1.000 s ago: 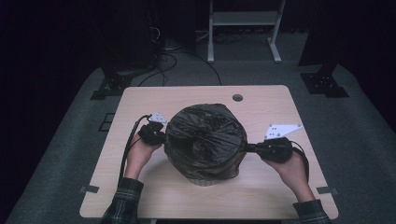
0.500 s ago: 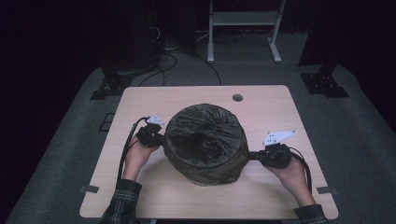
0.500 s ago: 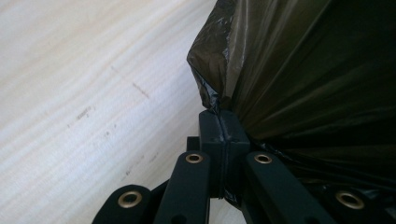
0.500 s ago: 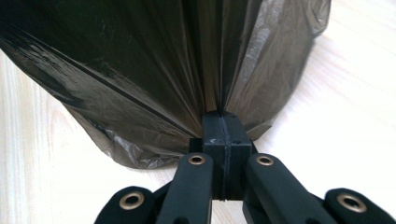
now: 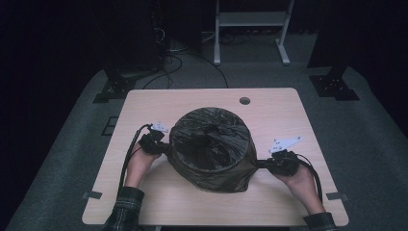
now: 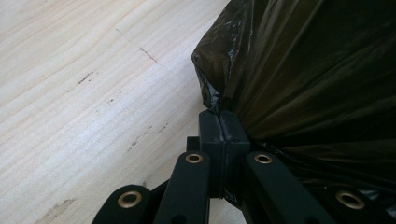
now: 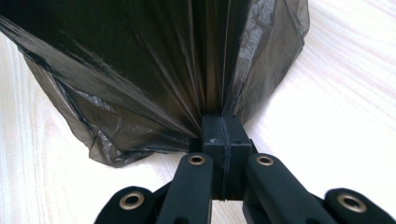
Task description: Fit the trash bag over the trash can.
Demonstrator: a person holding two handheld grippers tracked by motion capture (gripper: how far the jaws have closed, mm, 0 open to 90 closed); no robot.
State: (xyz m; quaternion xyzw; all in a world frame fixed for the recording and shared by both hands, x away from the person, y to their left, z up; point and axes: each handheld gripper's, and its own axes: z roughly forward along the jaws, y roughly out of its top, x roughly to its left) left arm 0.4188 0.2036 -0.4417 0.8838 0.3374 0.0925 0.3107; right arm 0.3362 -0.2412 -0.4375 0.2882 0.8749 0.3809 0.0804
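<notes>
A black plastic bag (image 5: 211,149) covers a round bin-like form in the middle of the wooden table (image 5: 274,110). My left gripper (image 5: 161,145) is at the bag's left side, shut on its film; in the left gripper view the jaws pinch the black plastic bag (image 6: 303,70) at the left gripper (image 6: 224,123) tips. On the bag's lower right edge my right gripper (image 5: 262,164) is shut and pulls the film taut. The right gripper view has the black plastic bag (image 7: 154,60) fanning out in pleats from the closed right gripper (image 7: 223,125).
A round cable hole (image 5: 244,101) lies in the table's far part. Beyond the table stand a white metal frame (image 5: 250,24), dark stands and floor cables (image 5: 187,53). Bare wood lies around the bag on all sides.
The right hand has sunk toward the table and drawn the bag's lower right edge down with it. The bag now sits lower over the round form. The left hand has stayed put.
</notes>
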